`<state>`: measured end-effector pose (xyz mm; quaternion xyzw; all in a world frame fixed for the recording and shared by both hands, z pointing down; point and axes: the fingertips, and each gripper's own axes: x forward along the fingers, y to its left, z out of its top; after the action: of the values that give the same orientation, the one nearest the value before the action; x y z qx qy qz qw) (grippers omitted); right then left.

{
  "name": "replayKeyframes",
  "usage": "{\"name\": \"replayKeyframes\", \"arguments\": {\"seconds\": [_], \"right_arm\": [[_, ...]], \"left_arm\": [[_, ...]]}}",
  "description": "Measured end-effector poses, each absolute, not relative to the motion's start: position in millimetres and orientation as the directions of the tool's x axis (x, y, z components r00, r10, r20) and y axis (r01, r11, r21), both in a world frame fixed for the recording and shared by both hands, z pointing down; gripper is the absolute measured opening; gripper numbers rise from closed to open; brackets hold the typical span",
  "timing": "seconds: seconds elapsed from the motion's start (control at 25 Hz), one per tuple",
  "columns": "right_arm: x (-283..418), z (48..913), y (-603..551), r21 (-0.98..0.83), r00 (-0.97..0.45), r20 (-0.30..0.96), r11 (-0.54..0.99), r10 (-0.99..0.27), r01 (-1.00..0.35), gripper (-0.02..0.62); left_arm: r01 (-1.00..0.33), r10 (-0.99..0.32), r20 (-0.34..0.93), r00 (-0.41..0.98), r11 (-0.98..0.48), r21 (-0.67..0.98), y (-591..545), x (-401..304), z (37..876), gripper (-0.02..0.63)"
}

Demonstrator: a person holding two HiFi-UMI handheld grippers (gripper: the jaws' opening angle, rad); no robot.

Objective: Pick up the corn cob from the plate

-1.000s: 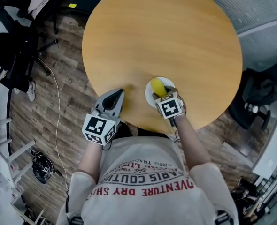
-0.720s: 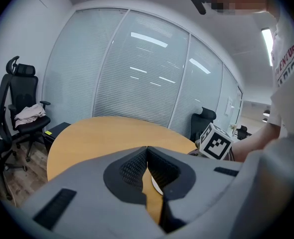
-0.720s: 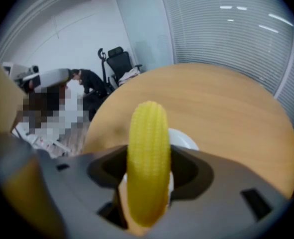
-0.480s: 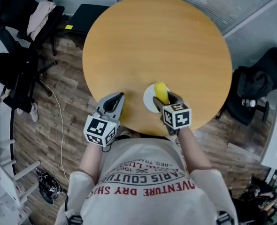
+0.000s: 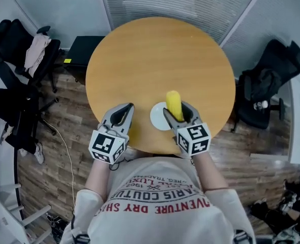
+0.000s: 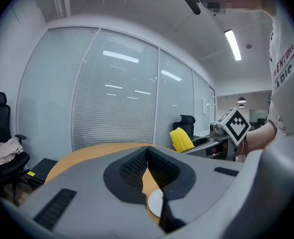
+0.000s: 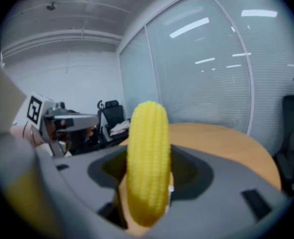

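Note:
The yellow corn cob (image 5: 174, 104) (image 7: 147, 163) is held upright and clear above the small white plate (image 5: 157, 118), with my right gripper (image 5: 179, 115) shut on its lower half. The cob (image 6: 181, 139) also shows in the left gripper view, raised at the right. The plate (image 6: 155, 202) lies bare on the round wooden table (image 5: 160, 60). My left gripper (image 5: 121, 114) hovers over the table's near edge, left of the plate, with its jaws closed and nothing between them (image 6: 148, 169).
Black office chairs (image 5: 264, 85) stand right of the table, and more chairs with clothing (image 5: 18, 50) stand at the left. A black box (image 5: 84, 52) sits on the wood floor behind the table. Glass walls with blinds (image 6: 112, 108) surround the room.
The right gripper has lifted the corn cob off the plate and raised it. The left gripper has held its place. The head camera has risen, showing more of the room.

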<state>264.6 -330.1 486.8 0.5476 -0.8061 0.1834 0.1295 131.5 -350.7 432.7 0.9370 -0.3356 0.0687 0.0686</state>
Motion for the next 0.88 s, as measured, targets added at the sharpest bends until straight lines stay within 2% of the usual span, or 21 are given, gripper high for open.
{"name": "replayKeyframes", "arguments": {"seconds": [0.4, 0.88], "right_arm": [[272, 417, -292, -0.118, -0.242, 0.177, 0.223, -0.954, -0.968, 0.265], [267, 423, -282, -0.132, -0.226, 0.205, 0.202, -0.952, -0.970, 0.265]], "left_arm": [[-0.593, -0.590, 0.074, 0.804, -0.803, 0.047, -332, 135, 389, 0.035], [-0.594, -0.589, 0.090, 0.803, -0.803, 0.041, -325, 130, 391, 0.035]]}}
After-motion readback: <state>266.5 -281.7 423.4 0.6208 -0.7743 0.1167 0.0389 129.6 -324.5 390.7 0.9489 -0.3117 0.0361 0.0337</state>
